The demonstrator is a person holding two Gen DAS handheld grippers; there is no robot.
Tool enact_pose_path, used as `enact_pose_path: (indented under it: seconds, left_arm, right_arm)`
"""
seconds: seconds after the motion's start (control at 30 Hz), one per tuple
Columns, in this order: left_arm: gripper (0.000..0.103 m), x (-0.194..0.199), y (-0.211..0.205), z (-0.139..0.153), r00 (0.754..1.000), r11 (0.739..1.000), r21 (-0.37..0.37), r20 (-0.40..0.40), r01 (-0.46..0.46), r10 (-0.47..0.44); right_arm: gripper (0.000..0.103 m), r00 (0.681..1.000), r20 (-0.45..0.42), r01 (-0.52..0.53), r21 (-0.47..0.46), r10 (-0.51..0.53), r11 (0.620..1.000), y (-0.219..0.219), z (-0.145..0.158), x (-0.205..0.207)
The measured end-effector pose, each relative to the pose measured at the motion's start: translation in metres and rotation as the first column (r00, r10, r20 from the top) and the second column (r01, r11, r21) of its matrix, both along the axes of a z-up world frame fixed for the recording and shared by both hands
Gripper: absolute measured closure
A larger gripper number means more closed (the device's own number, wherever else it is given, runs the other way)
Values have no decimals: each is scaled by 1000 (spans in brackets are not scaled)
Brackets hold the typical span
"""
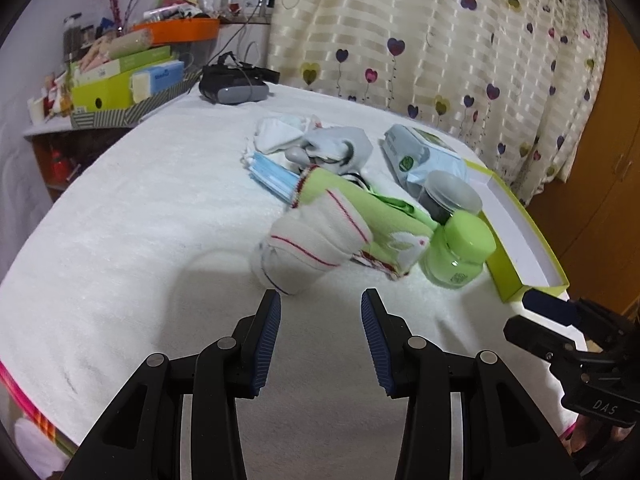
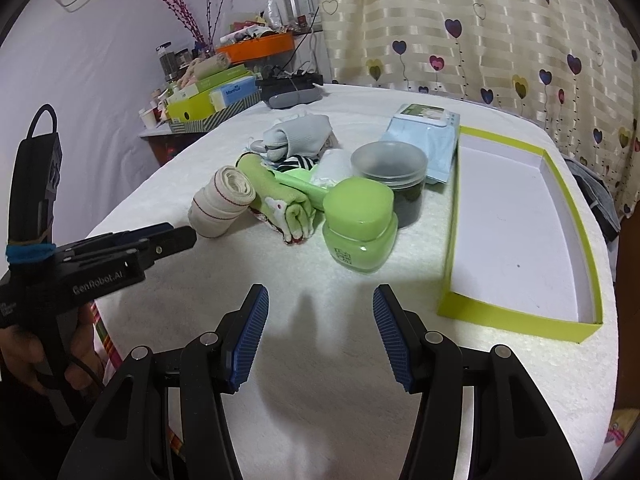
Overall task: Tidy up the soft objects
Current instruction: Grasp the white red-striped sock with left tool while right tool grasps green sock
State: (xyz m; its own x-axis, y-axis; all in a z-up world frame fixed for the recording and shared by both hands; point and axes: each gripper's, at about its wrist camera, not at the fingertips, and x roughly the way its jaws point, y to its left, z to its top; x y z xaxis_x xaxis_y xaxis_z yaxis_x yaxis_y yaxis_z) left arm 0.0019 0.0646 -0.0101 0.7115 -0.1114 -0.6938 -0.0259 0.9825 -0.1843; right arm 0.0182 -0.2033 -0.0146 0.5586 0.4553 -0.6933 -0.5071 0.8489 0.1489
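Note:
A rolled white sock with red stripes (image 1: 312, 246) (image 2: 222, 204) lies on the white table, against a folded green towel (image 1: 372, 216) (image 2: 288, 206). Grey socks (image 1: 336, 146) (image 2: 298, 138), a white cloth (image 1: 278, 132) and blue face masks (image 1: 272, 176) lie behind. My left gripper (image 1: 320, 312) is open, just short of the rolled sock; it also shows in the right wrist view (image 2: 172, 240). My right gripper (image 2: 320, 300) is open and empty, a little before the green jar (image 2: 360, 228). A lime-edged empty box (image 2: 520, 232) (image 1: 520, 236) stands on the right.
A green jar (image 1: 460, 248) and a dark jar with a grey lid (image 2: 394, 176) (image 1: 448, 196) stand beside the towel. A wipes pack (image 2: 424, 136) (image 1: 420, 156) lies behind. A VR headset (image 1: 236, 84) and a cluttered side shelf (image 1: 116, 80) are at the back left. Curtain behind.

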Motion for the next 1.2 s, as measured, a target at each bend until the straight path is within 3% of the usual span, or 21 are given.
enact_pose_path:
  seconds: [0.17, 0.23, 0.47, 0.83, 0.97, 1.2]
  left_arm:
    - [60, 13, 15, -3, 1000, 1000, -15, -1, 10, -10]
    - [48, 19, 18, -4, 1000, 1000, -10, 9, 25, -25]
    - [40, 37, 17, -6, 993, 994, 5, 43, 106, -106]
    - [39, 61, 7, -19, 985, 984, 60, 12, 169, -170]
    - [41, 64, 8, -21, 987, 986, 47, 11, 162, -162]
    - [54, 52, 21, -21, 993, 993, -22, 17, 118, -118]
  right_arm:
    - [47, 1000, -6, -15, -10, 15, 1000, 7, -2, 5]
    - [47, 1000, -6, -18, -12, 18, 1000, 10, -1, 7]
    - [47, 1000, 7, -30, -23, 30, 999, 18, 3, 12]
    - [47, 999, -16, -48, -31, 47, 998, 28, -3, 16]
    - [47, 998, -8, -56, -31, 56, 998, 32, 0, 17]
    - [47, 995, 11, -101, -14, 101, 995, 48, 9, 21]
